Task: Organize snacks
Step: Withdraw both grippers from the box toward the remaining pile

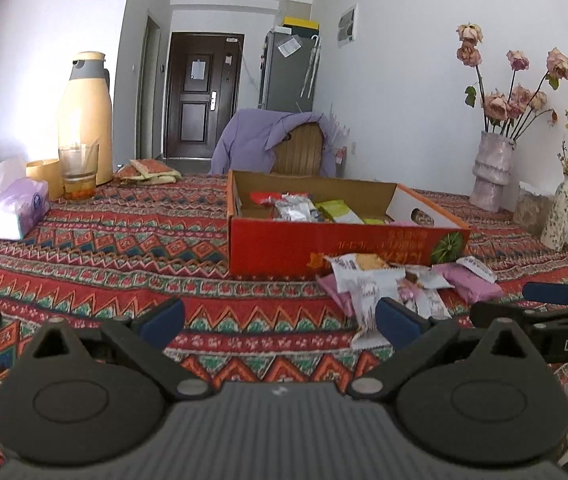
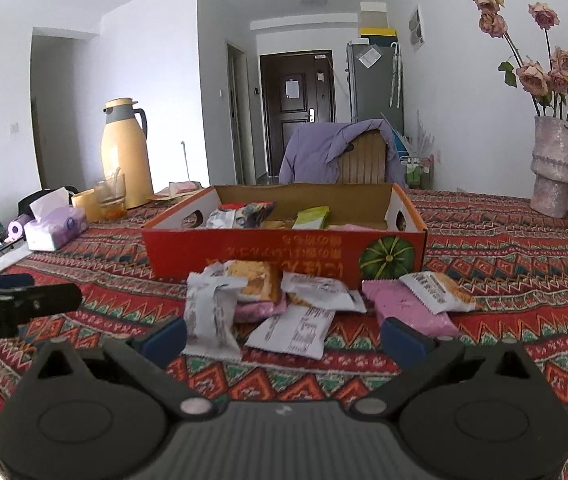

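Observation:
An orange cardboard box (image 2: 284, 252) (image 1: 323, 240) sits on the patterned tablecloth and holds several snack packets (image 2: 244, 214) (image 1: 307, 208). In front of it lies a loose pile of white and pink snack packets (image 2: 284, 300) (image 1: 395, 280). My right gripper (image 2: 284, 334) is open just before that pile, its blue-padded fingers straddling the nearest white packets without touching them. My left gripper (image 1: 280, 318) is open over bare cloth to the left of the pile, its right pad beside a white packet (image 1: 367, 308). Each gripper shows at the edge of the other's view.
A yellow thermos (image 1: 84, 116), a glass (image 1: 79, 172) and a tissue pack (image 1: 12, 212) stand at the back left. Vases of dried flowers (image 1: 491, 168) line the right wall. A chair draped in purple cloth (image 2: 339, 152) stands behind the box.

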The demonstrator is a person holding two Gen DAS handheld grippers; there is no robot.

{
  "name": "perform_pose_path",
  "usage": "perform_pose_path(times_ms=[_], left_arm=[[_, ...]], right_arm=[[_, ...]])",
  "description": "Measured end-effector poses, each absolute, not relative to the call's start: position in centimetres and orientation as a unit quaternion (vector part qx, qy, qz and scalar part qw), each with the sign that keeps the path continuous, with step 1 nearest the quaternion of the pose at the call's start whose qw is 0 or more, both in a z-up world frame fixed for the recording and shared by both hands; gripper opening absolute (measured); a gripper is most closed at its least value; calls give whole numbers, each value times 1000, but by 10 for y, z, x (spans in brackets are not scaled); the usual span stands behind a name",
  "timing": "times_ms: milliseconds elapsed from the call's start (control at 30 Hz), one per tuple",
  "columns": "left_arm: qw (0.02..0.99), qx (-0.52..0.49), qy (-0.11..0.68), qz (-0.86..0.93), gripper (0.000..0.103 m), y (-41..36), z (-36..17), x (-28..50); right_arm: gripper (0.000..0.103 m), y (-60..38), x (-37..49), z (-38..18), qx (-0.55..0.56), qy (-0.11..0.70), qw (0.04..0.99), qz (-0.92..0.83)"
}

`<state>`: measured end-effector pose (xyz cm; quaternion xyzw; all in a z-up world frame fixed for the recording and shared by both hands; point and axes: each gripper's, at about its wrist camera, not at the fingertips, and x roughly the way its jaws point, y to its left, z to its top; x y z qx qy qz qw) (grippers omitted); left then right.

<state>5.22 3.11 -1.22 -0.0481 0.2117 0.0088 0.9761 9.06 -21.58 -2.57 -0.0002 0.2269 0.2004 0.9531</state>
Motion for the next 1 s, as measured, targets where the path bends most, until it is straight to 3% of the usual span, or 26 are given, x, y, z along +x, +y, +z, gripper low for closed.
perform_pose_path(times_ms=[467, 1000], left_arm=[[970, -32, 238, 19, 103, 42, -22, 37], [965, -39, 260, 28, 103, 67, -36, 21]], right_arm=[[102, -179, 73, -37, -22, 255, 937, 237], [66, -142, 51, -45, -48, 282, 914, 288]])
